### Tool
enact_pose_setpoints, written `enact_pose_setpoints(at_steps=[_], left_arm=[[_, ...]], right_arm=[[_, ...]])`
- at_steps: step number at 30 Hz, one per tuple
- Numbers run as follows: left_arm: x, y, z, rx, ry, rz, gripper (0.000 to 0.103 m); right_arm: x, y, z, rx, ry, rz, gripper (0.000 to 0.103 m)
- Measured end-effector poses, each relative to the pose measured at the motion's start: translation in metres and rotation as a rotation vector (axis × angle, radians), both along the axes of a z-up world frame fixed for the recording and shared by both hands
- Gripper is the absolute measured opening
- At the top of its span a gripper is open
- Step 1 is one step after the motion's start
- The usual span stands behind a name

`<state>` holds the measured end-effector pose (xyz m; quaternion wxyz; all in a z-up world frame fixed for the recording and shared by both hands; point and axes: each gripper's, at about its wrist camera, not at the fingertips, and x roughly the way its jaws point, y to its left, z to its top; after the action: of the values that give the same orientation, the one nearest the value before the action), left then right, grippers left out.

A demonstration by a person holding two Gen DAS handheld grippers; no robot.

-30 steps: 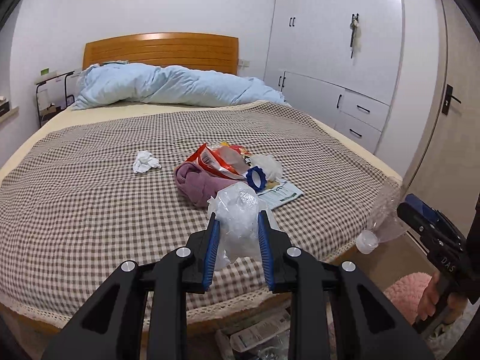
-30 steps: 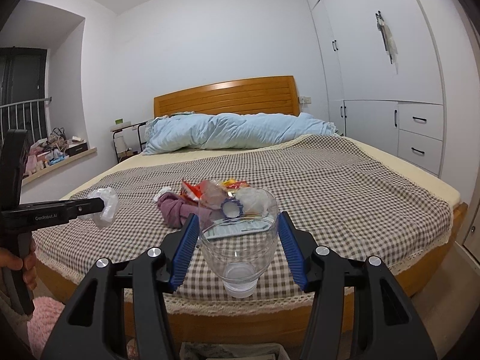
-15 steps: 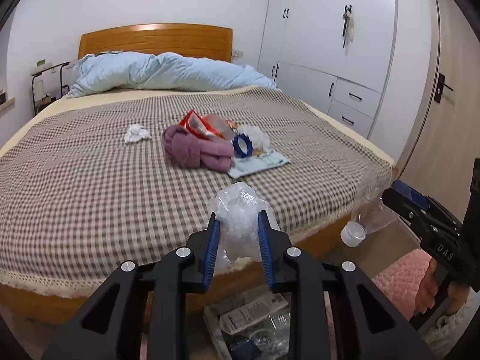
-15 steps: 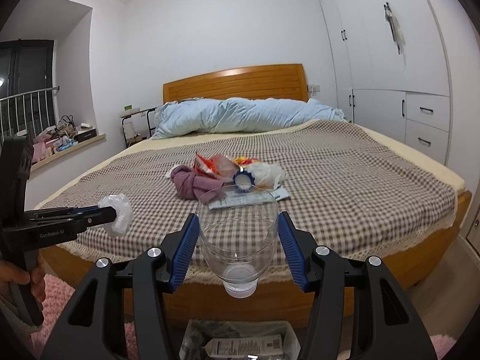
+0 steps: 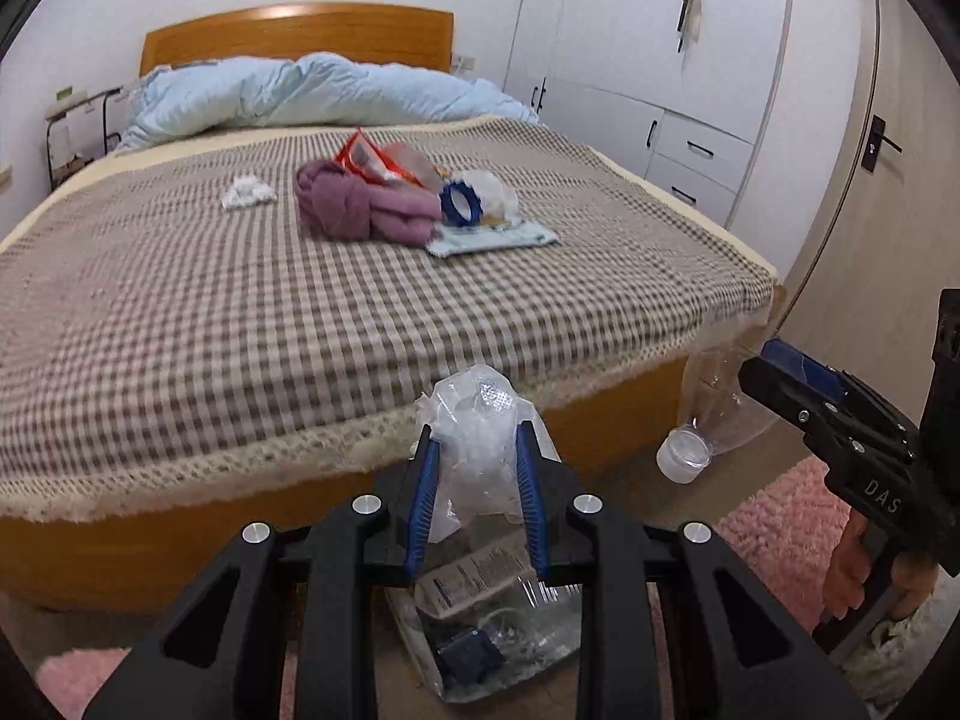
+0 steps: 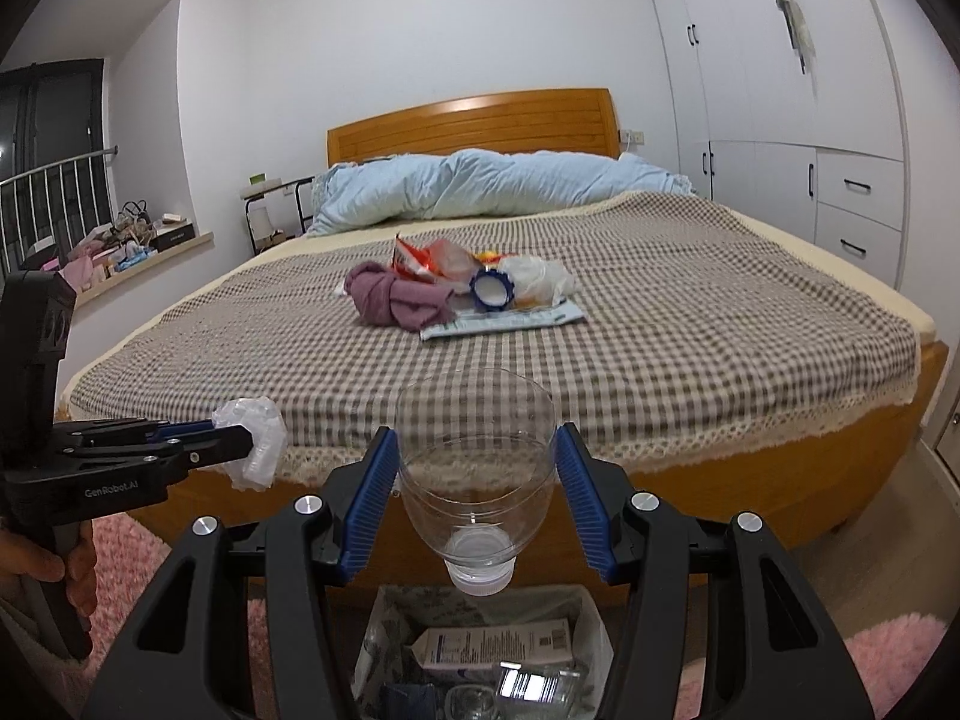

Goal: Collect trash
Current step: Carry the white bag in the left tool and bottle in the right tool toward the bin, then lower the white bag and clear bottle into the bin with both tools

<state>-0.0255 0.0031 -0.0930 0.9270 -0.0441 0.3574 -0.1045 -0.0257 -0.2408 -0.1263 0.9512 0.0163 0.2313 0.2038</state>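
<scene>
Checked brown-and-cream bed [image 6: 660, 324] fills mid-frame, lined trash bin [image 6: 591, 612] at bottom centre below right gripper [image 6: 477, 495] clamping clear cut plastic bottle top [image 6: 477, 468], left gripper [image 5: 477, 498] pinching crumpled clear plastic wrap [image 5: 477, 438].

The bed [image 5: 180, 312] carries a checked cover, a blue duvet [image 5: 324, 90] at the headboard, a white tissue [image 5: 247, 192], and a cluster: purple cloth [image 5: 360, 210], red wrapper [image 5: 366, 159], blue ring [image 5: 461, 207], paper [image 5: 492, 237]. A bin [image 6: 480, 654] stands on the floor
</scene>
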Motion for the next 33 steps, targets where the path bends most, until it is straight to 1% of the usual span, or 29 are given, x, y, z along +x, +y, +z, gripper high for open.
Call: enact_pose_setpoints(at_steps=[12, 16, 21, 24, 27, 31, 33], left_arm=[[-0.003, -0.003, -0.036, -0.005, 0.078, -0.003, 0.023], [-0.004, -0.006, -0.045, 0.0, 0.093, -0.021, 0.023], [-0.003, -0.009, -0.058, 0.004, 0.134, -0.033, 0.023], [-0.003, -0.007, -0.064, 0.002, 0.152, -0.037, 0.023], [-0.002, -0.008, -0.071, -0.023, 0.175, -0.06, 0.023], [-0.001, -0.016, -0.082, 0.001, 0.204, -0.089, 0.023], [0.003, -0.018, -0.092, 0.006, 0.234, -0.1, 0.023]], right_arm=[[-0.002, 0.002, -0.022, -0.034, 0.056, 0.006, 0.053], [-0.001, 0.007, -0.032, -0.042, 0.087, 0.017, 0.053], [-0.002, 0.013, -0.044, -0.07, 0.116, 0.03, 0.053], [0.001, 0.012, -0.053, -0.071, 0.147, 0.035, 0.053], [0.004, 0.009, -0.061, -0.052, 0.185, 0.034, 0.053], [0.01, 0.002, -0.078, -0.042, 0.23, 0.016, 0.053], [0.013, 0.0, -0.087, -0.043, 0.248, 0.007, 0.054]])
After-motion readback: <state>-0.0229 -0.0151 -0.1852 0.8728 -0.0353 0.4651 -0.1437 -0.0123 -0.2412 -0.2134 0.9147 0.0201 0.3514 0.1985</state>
